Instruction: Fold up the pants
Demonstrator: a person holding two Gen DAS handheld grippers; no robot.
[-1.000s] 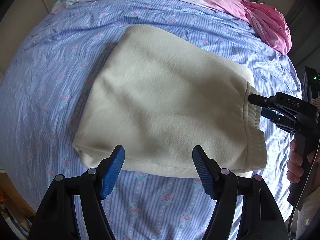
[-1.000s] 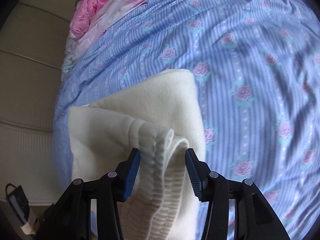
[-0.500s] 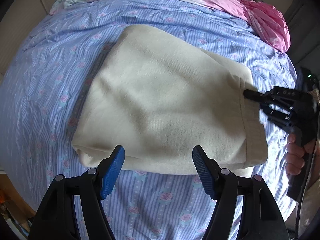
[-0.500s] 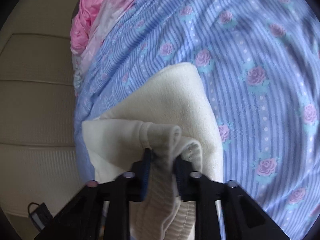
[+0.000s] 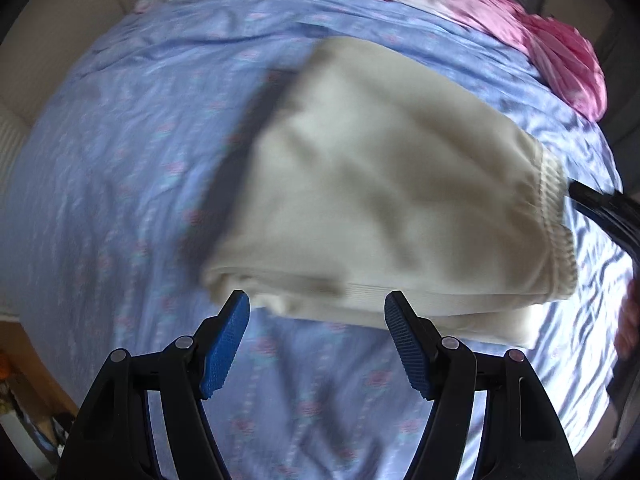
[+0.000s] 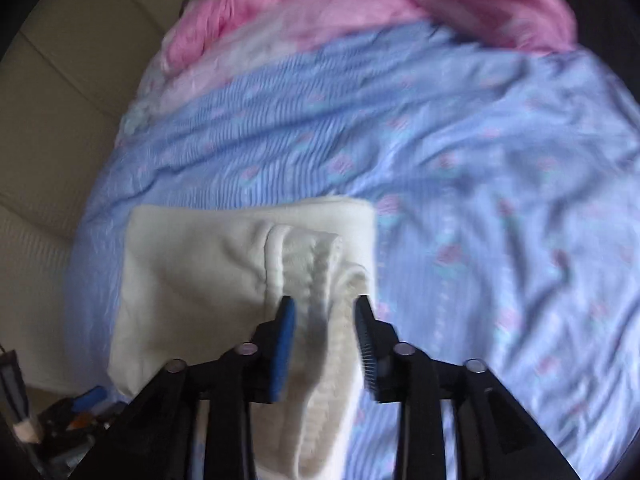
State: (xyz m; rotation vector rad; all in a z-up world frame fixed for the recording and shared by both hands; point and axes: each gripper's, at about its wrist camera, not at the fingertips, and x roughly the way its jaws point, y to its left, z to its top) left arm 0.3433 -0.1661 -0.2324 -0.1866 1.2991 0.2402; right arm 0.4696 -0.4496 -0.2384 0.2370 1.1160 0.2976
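The cream pants [image 5: 380, 200] lie folded in a thick block on the blue flowered bedsheet [image 5: 120, 200]. My left gripper [image 5: 316, 340] is open and empty, just short of the block's near edge. In the right wrist view my right gripper [image 6: 324, 332] stands with its jaws apart around the ribbed waistband [image 6: 316, 272] of the pants [image 6: 192, 272], with a gap beside the cloth. The right gripper's black tip shows in the left wrist view [image 5: 600, 208] at the waistband end.
A crumpled pink quilt [image 5: 552, 40] lies at the far end of the bed; it also shows in the right wrist view [image 6: 360, 12]. A beige padded wall [image 6: 52, 120] runs along the bed. Small clutter [image 6: 80, 404] lies beside the bed at lower left.
My right gripper closed on the waistband half a second ago and now has its jaws apart again. Both views are blurred from motion, and the block sits more to the right in the left view.
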